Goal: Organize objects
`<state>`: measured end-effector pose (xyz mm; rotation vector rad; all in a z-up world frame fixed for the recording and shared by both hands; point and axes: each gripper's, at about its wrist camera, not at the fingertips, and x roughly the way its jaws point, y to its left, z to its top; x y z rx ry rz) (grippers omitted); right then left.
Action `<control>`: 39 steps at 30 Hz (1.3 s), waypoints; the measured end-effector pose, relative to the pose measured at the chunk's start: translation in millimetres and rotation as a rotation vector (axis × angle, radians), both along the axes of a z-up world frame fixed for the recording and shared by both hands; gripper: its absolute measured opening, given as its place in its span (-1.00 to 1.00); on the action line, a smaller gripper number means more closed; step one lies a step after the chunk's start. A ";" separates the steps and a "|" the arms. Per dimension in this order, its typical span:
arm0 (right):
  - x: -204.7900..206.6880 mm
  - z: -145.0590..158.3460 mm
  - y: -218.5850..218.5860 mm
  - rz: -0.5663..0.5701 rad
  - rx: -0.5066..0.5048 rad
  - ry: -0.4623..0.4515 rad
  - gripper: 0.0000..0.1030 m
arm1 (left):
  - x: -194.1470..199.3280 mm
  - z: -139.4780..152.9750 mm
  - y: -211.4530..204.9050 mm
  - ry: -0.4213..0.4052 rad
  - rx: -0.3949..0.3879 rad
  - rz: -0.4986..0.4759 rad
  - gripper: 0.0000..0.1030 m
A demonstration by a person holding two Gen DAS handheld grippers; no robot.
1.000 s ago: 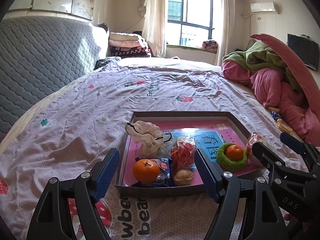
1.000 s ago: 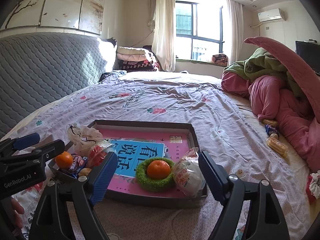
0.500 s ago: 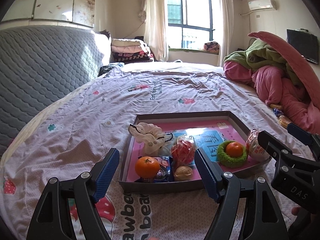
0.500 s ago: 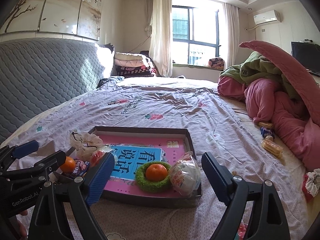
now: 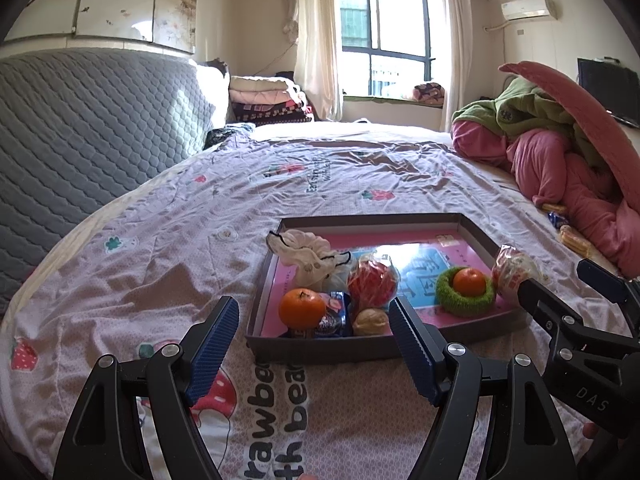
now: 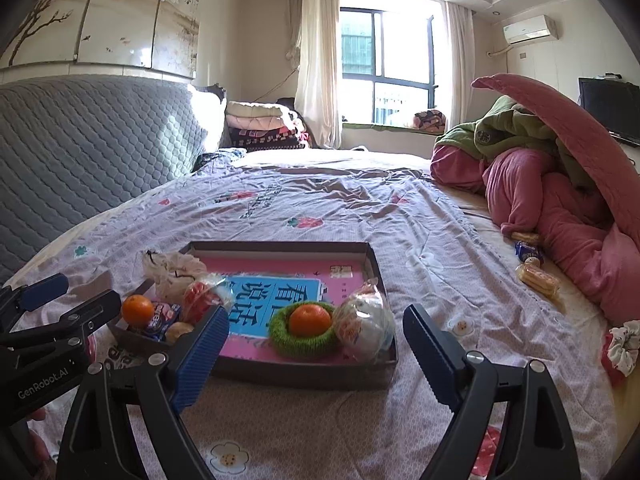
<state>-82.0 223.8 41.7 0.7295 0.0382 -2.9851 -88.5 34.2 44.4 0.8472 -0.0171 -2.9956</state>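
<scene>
A dark shallow tray (image 5: pixel 332 347) (image 6: pixel 304 376) lies on the bed with a pink and blue book as its floor. Inside sit an orange (image 5: pixel 301 308) (image 6: pixel 137 310), a blue snack packet (image 5: pixel 334 318), a walnut (image 5: pixel 371 321), a red wrapped snack (image 5: pixel 373 282), a white scrunchie (image 5: pixel 308 256), a green knitted ring (image 5: pixel 464 300) (image 6: pixel 302 338) holding a second orange (image 6: pixel 310 319), and a bagged bun (image 6: pixel 362 326). My left gripper (image 5: pixel 314 348) hangs open just short of the tray's near edge. My right gripper (image 6: pixel 316 354) is open too, over the tray's near right rim.
Pink and green quilts (image 6: pixel 560 184) are heaped at the right. Loose snack packs (image 6: pixel 536 276) and a red-and-white scrunchie (image 6: pixel 620 350) lie on the sheet near them. A grey padded headboard (image 5: pixel 80 136) runs along the left. Bare strawberry-print sheet (image 5: pixel 328 172) stretches beyond the tray.
Both grippers have drawn back and risen a little, so the tray looks smaller and farther off. Both stay open; nothing in the tray has moved.
</scene>
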 end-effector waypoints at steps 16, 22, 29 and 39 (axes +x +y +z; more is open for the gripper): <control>15.6 -8.9 1.9 0.001 0.006 -0.014 0.72 | 9.2 -11.2 0.4 -0.036 0.011 0.018 0.52; 19.4 -11.9 2.1 0.004 0.011 -0.023 0.72 | 11.0 -16.6 1.1 -0.056 0.007 0.023 0.52; 25.7 -18.8 3.8 0.003 -0.010 -0.044 0.72 | 14.7 -20.3 -1.8 -0.075 0.019 0.029 0.52; 33.7 -27.9 1.2 0.009 -0.006 -0.068 0.72 | 23.0 -28.6 -4.0 -0.106 0.023 0.031 0.52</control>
